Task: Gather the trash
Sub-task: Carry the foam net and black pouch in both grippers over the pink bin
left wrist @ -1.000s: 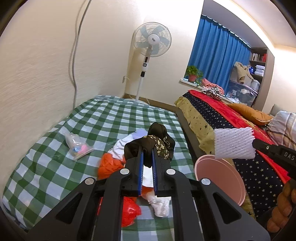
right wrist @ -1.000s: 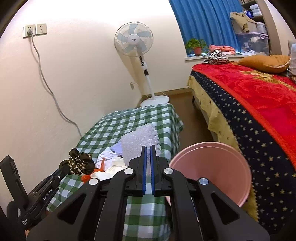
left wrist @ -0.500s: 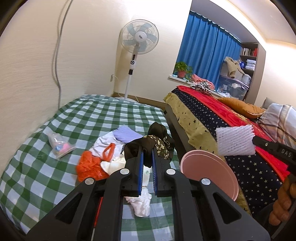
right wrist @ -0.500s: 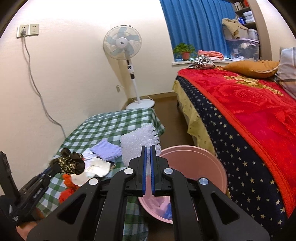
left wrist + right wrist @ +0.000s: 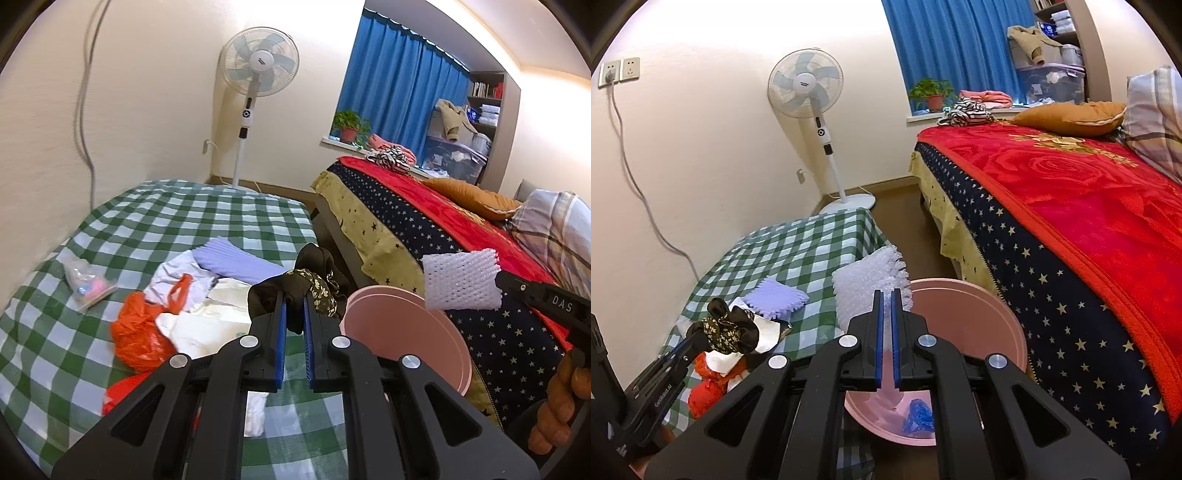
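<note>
Right gripper [image 5: 886,295] clamps white foam fruit net [image 5: 864,284] just above pink bin [image 5: 997,314] for dropping; left gripper [image 5: 294,295] grips dark floral cloth [image 5: 306,284] beside the bin's rim over the checked desk [image 5: 166,221], awaiting its turn.

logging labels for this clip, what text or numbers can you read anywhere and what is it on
"DAS" on the right gripper, seen from the left wrist view.
"GenRobot.AI" on the left gripper, small, seen from the right wrist view.
Fan hub badge: too small to read.
Shelf books: too blurred to read.
</note>
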Demonstrator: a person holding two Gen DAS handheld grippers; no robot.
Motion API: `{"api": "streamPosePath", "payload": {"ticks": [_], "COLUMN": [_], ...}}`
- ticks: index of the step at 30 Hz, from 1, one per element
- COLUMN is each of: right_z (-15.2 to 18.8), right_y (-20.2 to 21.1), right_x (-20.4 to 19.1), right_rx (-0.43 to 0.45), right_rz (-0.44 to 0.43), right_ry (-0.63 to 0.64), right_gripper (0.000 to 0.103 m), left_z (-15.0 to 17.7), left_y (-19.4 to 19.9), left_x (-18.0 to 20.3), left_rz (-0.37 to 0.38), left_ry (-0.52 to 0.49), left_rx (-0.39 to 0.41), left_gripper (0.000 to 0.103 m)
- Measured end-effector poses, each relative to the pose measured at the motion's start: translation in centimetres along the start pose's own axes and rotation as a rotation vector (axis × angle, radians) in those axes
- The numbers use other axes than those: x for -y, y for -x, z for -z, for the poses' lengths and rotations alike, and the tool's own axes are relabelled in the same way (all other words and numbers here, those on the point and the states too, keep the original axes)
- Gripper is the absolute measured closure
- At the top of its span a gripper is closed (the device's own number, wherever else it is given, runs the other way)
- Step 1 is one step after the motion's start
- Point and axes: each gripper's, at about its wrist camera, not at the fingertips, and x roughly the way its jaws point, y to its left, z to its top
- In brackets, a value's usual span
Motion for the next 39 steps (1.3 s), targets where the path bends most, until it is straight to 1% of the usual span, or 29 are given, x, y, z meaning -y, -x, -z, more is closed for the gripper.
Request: {"api": "streamPosePath", "payload": {"ticks": [5,10,15,28,36,39], "right_z": [0.0,-0.1,-0.3,-0.4,-0.4,-0.4], "right_y": [-0.2,-0.9,-1.2,-2.2,-2.5,-2.4], "right_x": [0.5,1.4,1.6,2.5,3.1,3.2], "right_rx": [0.004,-0.008,-0.004,-0.014,-0.019,-0.019], "right_rz": [0.028,0.048,0.07,0.136,0.147,0.156], "right_ry": [0.003,-0.026,-0.022,-0.027,-0.045,-0.048], "right_gripper": [0.099,0.099,0.099,0.099,0.099,0.096], "left_z": [0.3,0.4,0.5,1.7,2.3,2.5], "left_y": [-0.9,-1.4,-2.2,-4.6,-6.0,-6.5], "left_x": [1.1,1.7,2.6,5.6,7.2,7.8], "left_rz": [0.018,0.026,0.051,0.138,0.186,0.219], "left_ry": [-0.02,-0.033,-0.059,-0.096,-0.117,-0.122], "left_rx": [-0.012,-0.017,-0.025,-0.071,-0.099,-0.113], "left_gripper": [0.095,0.095,0.095,0.095,0.095,0.093]}}
